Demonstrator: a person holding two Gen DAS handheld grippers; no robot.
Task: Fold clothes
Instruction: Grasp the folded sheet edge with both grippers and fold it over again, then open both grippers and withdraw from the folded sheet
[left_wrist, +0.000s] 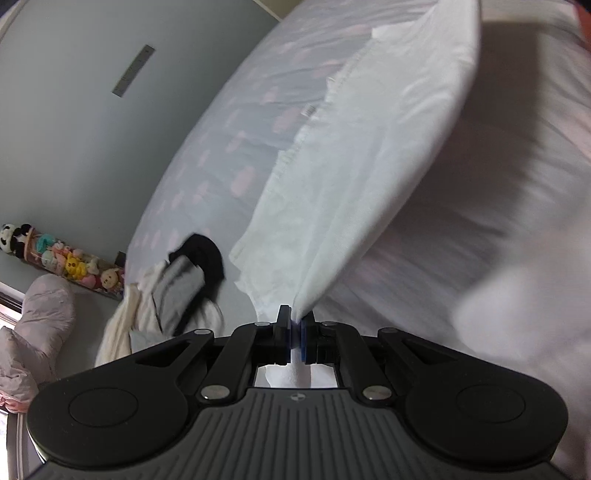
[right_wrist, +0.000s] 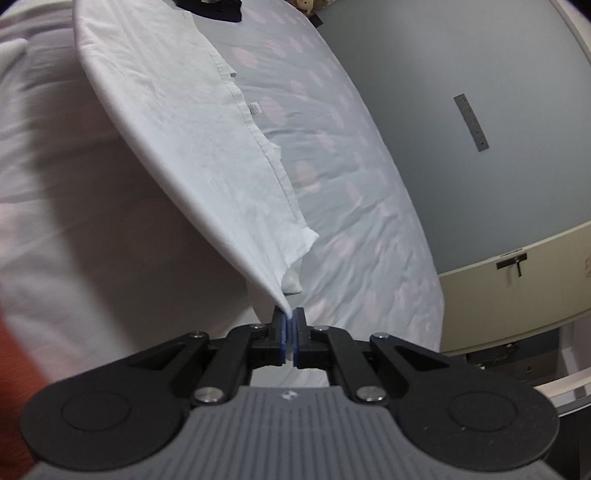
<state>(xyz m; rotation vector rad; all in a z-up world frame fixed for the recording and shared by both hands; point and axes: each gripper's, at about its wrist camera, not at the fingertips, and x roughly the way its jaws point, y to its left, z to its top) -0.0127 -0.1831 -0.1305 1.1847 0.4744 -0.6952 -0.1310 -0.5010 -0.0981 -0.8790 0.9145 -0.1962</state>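
A white garment (left_wrist: 369, 155) hangs stretched above the bed, its hemmed edge running away from me. My left gripper (left_wrist: 295, 317) is shut on one corner of it, and white cloth shows between the blue pads. In the right wrist view the same white garment (right_wrist: 177, 122) rises to the upper left, and my right gripper (right_wrist: 290, 317) is shut on its other corner. The cloth is lifted off the bedsheet (right_wrist: 340, 155), which is pale blue with pink cloud shapes.
A pile of clothes (left_wrist: 173, 291), grey, black and cream, lies at the bed's far end. Stuffed toys (left_wrist: 74, 262) line the wall, and a pink duvet (left_wrist: 33, 332) bulges at the left. A grey wall (right_wrist: 461, 74) and cream cabinet (right_wrist: 517, 288) flank the bed.
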